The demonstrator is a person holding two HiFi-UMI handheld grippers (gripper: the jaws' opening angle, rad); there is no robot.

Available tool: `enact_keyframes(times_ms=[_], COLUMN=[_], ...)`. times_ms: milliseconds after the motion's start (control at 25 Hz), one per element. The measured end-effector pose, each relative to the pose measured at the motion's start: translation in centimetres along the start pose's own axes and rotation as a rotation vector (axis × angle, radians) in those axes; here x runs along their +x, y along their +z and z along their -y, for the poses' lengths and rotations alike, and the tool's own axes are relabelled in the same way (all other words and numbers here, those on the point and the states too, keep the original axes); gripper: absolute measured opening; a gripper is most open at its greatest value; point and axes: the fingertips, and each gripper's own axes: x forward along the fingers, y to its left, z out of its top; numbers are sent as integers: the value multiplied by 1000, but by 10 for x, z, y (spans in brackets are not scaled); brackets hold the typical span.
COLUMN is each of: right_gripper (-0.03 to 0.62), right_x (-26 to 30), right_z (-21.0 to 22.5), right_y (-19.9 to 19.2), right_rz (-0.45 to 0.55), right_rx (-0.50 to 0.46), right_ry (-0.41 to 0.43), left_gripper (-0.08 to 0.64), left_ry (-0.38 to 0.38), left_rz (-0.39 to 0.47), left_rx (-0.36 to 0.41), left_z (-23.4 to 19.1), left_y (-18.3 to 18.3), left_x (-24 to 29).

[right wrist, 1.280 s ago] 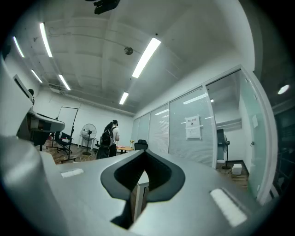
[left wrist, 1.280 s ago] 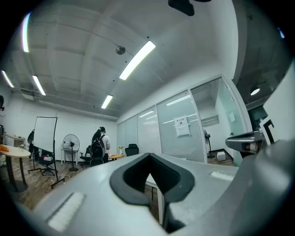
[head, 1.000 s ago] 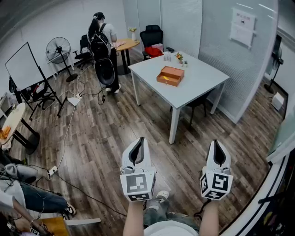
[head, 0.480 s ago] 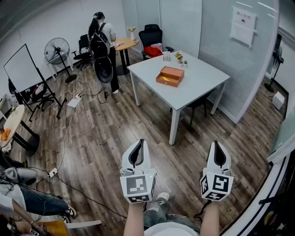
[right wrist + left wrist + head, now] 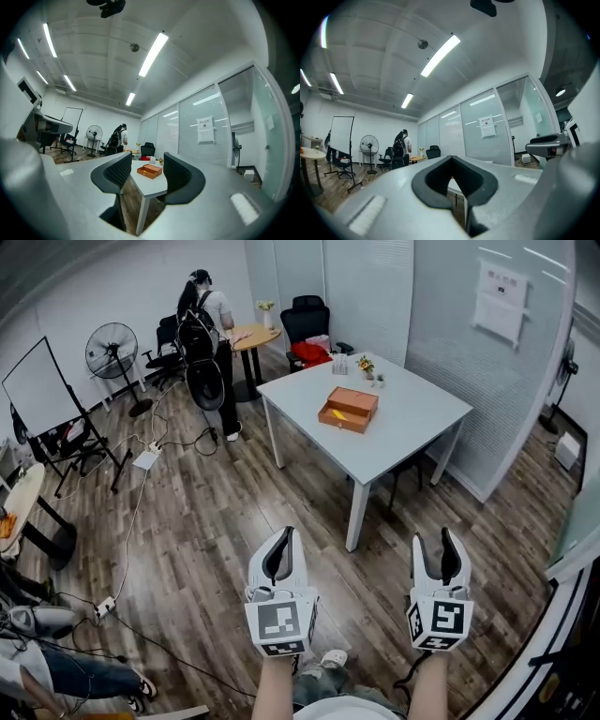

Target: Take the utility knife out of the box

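Toward the upper middle of the frame, far from the left gripper [image 5: 278, 554] with jaws pressed together and the empty, spread-jawed right gripper [image 5: 439, 546], the box [image 5: 350, 407] held something yellow, probably the utility knife [image 5: 337, 413], light and rigid, best pinched across its handle.

Open floor [image 5: 234, 512] leads to the table [image 5: 412, 418]; small items [image 5: 366, 367] stand near the box's [image 5: 349, 409] far side.

You have the box [image 5: 349, 410] near the middle of the tabletop [image 5: 422, 418], small plants [image 5: 366, 364] behind it at the far corner.
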Motion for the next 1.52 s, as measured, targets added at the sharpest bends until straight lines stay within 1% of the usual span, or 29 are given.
enact_keyframes(times_ms=[40, 160, 280, 360, 520, 720, 1000, 1160, 1360, 1520], right_gripper=[254, 377, 439, 457, 460, 456, 437, 433, 423, 419], right_x=[7, 29, 44, 52, 68, 90, 133, 169, 226, 275], right_z=[-4, -17, -23, -25, -23, -18, -13, -3, 3, 6], right_y=[1, 2, 0, -2, -9, -16, -27, -32, -33, -29], right_rz=[3, 19, 36, 34, 16, 0, -3, 3, 6, 14], right_rx=[-3, 19, 61, 67, 78, 105, 93, 101, 118, 107], right_ry=[13, 54, 66, 64, 55, 54, 74, 97, 138, 180], left_gripper=[0, 0, 0, 0, 0, 0, 0, 0, 0, 0], left_ry=[-1, -8, -15, -12, -15, -10, 9, 26, 64, 96], left_rz=[-1, -3, -11, -23, -37, -60, -70, -79, -87, -80], left_rx=[-3, -6, -8, -17, -30, -26, -47, -35, -32, -33], left_z=[-4, -15, -24, -30, -35, -41, -46, -47, -55, -63], left_y=[1, -1, -10, -14, -19, -28, -39, -42, -45, -40], left_x=[7, 26, 41, 48, 65, 85, 123, 155, 199, 239])
